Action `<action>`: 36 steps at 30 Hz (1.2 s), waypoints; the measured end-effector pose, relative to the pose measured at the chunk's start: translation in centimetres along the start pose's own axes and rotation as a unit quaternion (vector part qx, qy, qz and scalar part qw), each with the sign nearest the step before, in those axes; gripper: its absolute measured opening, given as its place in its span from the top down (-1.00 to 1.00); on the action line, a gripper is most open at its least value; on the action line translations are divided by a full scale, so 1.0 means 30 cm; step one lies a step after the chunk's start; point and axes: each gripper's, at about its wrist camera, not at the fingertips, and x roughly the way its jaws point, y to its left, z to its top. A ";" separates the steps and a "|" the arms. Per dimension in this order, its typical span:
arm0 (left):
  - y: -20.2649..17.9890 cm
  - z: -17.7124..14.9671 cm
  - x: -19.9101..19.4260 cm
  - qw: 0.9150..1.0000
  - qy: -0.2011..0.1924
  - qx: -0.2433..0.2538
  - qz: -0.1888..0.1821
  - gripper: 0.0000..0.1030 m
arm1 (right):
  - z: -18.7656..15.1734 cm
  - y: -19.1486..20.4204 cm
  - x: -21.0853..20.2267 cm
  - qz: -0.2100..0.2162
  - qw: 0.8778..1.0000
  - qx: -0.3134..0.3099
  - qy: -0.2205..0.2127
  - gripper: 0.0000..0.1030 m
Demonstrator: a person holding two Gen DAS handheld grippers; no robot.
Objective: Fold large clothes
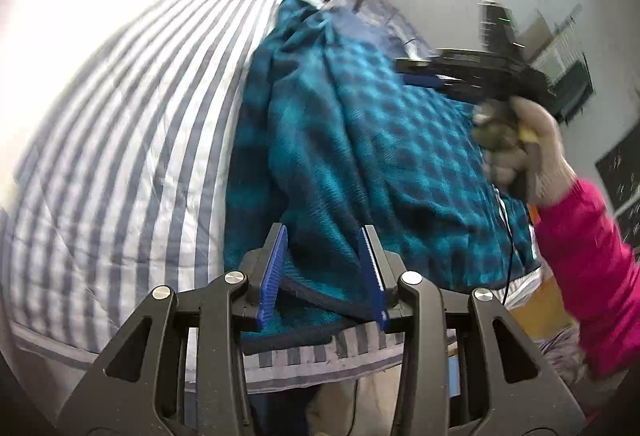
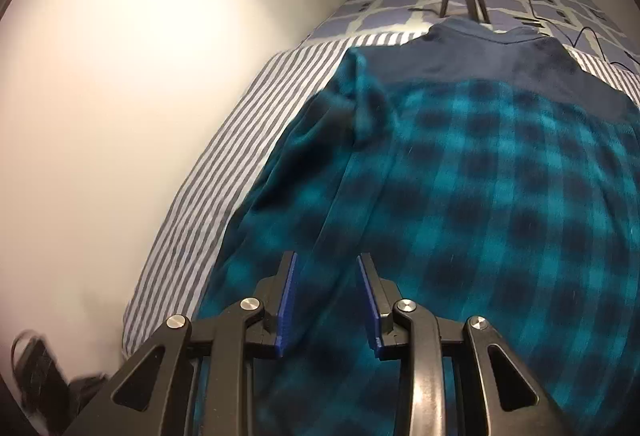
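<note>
A teal and black checked fleece shirt (image 2: 460, 175) lies spread on my striped bedsheet (image 2: 224, 163), its dark navy yoke at the far end; my left gripper (image 1: 324, 268) stands parted around its hem; my right gripper (image 2: 326, 296) hovers open above; only the left view shows my gloved right hand (image 1: 520, 147) and pink sleeve (image 1: 592, 264).

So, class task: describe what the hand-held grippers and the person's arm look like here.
Each hand-held gripper, left and right, has black angular arms with silver round rivets and ridged blue finger pads. The hand holding the right one wears a beige knit glove and a bright pink sleeve.
</note>
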 end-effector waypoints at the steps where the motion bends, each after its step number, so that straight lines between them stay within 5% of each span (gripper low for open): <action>1: 0.018 -0.002 0.011 1.000 0.005 -0.010 -0.002 0.27 | -0.018 0.003 -0.014 -0.004 1.000 -0.003 0.001 0.38; 9: 0.044 -0.025 0.154 0.998 0.055 -0.021 0.011 0.35 | 0.122 0.028 0.002 -0.009 1.000 -0.003 -0.018 -0.15; 10: 0.045 -0.030 0.162 0.998 0.056 -0.021 0.012 0.82 | 0.153 0.036 0.021 -0.011 1.000 -0.006 -0.019 -0.15; 11: 0.044 -0.037 0.165 0.998 0.055 -0.019 0.018 0.91 | 0.180 0.045 0.039 -0.014 1.000 -0.007 -0.020 -0.15; 17: -0.004 -0.050 0.083 0.999 0.015 0.012 0.035 0.93 | 0.331 0.090 0.196 -0.044 0.999 -0.022 -0.013 -0.14; 21: -0.034 -0.043 0.060 0.999 -0.001 0.029 0.043 0.93 | 0.412 0.092 0.324 -0.104 0.994 -0.025 0.007 -0.12; 23: -0.041 -0.045 0.070 0.998 0.003 0.034 0.045 0.94 | 0.441 0.077 0.373 -0.125 0.992 -0.019 0.011 0.13; 24: -0.044 -0.046 0.079 0.998 0.005 0.034 0.047 0.94 | 0.451 0.069 0.391 -0.123 0.992 -0.015 0.014 0.58; 25: -0.045 -0.045 0.085 0.998 0.007 0.033 0.048 0.94 | 0.460 0.060 0.417 -0.112 0.993 -0.010 0.024 0.74; 36: -0.004 -0.129 0.076 0.997 0.011 0.000 0.081 0.95 | 0.539 0.248 0.606 -0.061 0.996 -0.058 0.003 0.84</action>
